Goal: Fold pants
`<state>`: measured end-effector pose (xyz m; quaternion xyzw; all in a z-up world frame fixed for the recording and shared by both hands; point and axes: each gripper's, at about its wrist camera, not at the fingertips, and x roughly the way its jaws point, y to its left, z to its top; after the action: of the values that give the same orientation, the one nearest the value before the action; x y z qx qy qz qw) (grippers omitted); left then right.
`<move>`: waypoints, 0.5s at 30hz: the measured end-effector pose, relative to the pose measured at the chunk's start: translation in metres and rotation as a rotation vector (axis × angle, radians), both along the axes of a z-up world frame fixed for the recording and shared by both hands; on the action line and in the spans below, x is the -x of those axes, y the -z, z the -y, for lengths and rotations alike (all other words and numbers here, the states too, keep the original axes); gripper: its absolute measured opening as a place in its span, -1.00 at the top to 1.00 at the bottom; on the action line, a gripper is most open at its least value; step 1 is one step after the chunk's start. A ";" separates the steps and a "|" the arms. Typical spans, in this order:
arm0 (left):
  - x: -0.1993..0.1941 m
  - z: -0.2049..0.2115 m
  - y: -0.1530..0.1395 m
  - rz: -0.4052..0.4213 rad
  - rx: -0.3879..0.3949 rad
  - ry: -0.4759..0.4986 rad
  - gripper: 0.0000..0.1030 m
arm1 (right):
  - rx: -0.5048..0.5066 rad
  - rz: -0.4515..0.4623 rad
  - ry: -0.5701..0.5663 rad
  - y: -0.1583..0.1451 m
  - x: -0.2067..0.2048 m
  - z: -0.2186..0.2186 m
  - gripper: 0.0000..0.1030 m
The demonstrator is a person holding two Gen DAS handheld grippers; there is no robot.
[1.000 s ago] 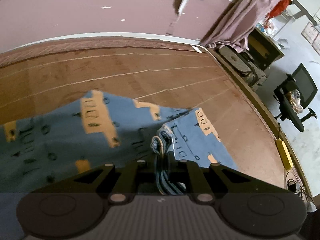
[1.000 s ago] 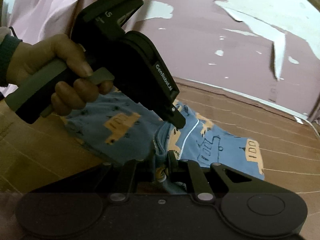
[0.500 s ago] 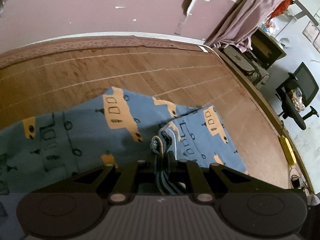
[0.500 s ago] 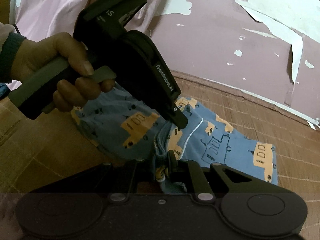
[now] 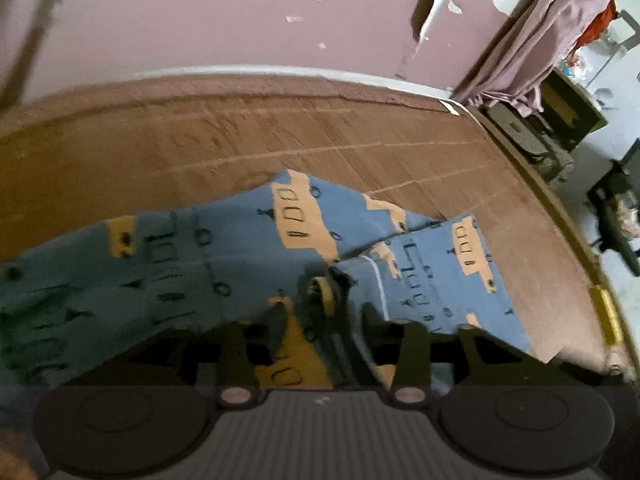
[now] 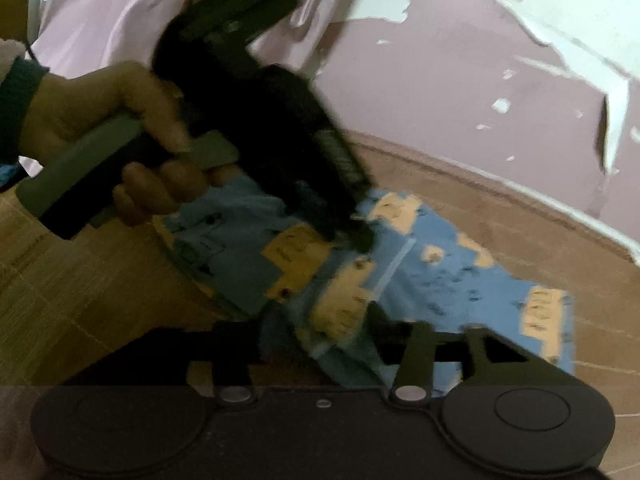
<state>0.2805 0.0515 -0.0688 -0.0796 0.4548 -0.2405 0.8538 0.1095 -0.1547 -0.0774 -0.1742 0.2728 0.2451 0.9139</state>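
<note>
Blue pants (image 5: 224,248) printed with orange buses lie on the brown wooden surface (image 5: 240,148). In the left wrist view my left gripper (image 5: 322,316) has its jaws apart, with a bunched fold of the pants lying between them. In the right wrist view my right gripper (image 6: 316,320) also has its jaws apart over the pants (image 6: 440,280), cloth lying between them. The left gripper (image 6: 360,236) shows there too, held by a hand, its tip at the cloth. Both views are blurred.
A pink peeling wall (image 5: 240,20) runs behind the surface. At the right edge are a draped cloth (image 5: 540,32), boxes and an office chair (image 5: 620,208). A yellow object (image 5: 606,312) lies at the right rim.
Both grippers were shut on bunched cloth; now both have opened and the cloth lies loose between the jaws. The pants have spread farther over the surface.
</note>
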 end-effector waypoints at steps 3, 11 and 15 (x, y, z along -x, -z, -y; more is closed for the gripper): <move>0.024 0.005 -0.010 0.102 -0.074 -0.040 -0.26 | 0.062 0.063 0.087 -0.008 -0.007 0.034 -0.51; 0.062 0.042 -0.004 0.197 -0.193 -0.051 -0.46 | 0.203 0.113 0.319 0.007 -0.097 0.086 -0.73; 0.069 0.043 0.009 0.217 -0.297 -0.044 -0.54 | 0.222 0.073 0.327 0.029 -0.132 0.094 -0.80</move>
<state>0.2116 0.0084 -0.0773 0.0639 0.3885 -0.1590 0.9054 0.2413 -0.2484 -0.1062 -0.2359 0.2895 0.0556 0.9260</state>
